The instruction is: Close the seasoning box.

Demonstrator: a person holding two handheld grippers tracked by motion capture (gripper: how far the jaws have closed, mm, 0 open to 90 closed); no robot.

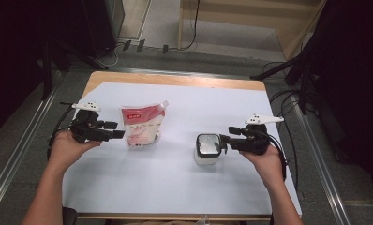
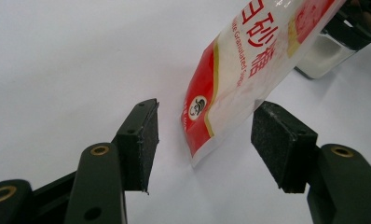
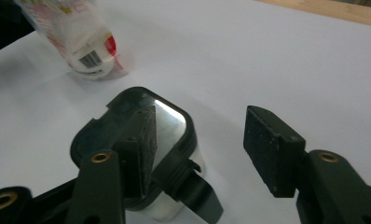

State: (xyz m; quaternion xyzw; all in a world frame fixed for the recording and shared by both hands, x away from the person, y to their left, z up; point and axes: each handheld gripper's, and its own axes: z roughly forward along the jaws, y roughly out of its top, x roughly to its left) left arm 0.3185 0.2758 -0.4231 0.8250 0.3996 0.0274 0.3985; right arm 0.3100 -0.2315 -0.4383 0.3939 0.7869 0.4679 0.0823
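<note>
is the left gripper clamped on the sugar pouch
No, the left gripper has its jaws apart, and the sugar pouch sits between them with a gap to each pad.

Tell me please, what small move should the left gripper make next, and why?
Probably it should ease forward and close on the lower edge of the sugar bag. The left gripper is open, and the bag's corner already sits between its pads without touching them. The bag stands on the white sheet, and the right gripper is open beside the container, so neither holds anything yet.
</note>
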